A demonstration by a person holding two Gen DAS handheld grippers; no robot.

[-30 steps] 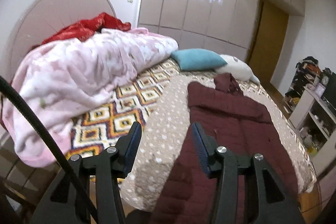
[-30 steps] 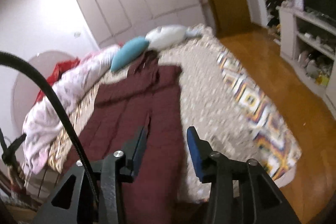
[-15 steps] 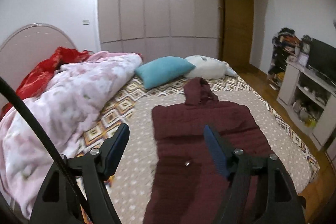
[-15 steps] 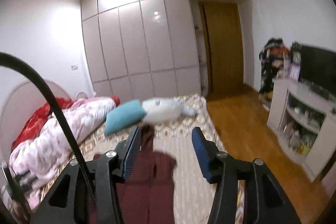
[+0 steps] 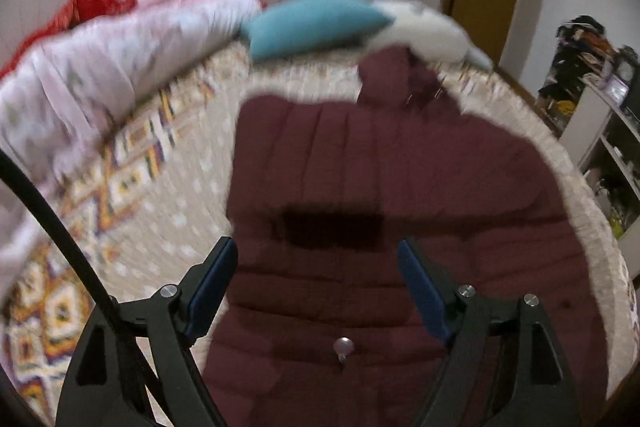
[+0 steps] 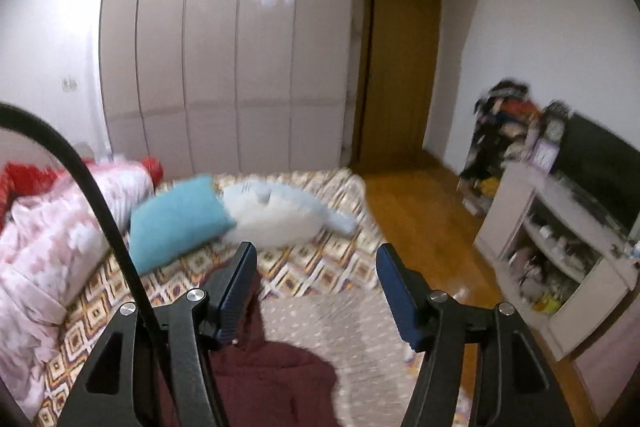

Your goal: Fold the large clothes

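Both wide open, empty: left claw (image 5: 318, 273) seemingly above maroon coat (image 5: 392, 187); right claw (image 6: 316, 281).

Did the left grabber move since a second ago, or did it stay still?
Yes. The left gripper swung over the maroon coat: earlier the coat lay to its right, now it fills the gap, and the teal pillow looks closer.

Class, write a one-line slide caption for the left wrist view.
Open left gripper hovers over a maroon jacket spread on the bed.
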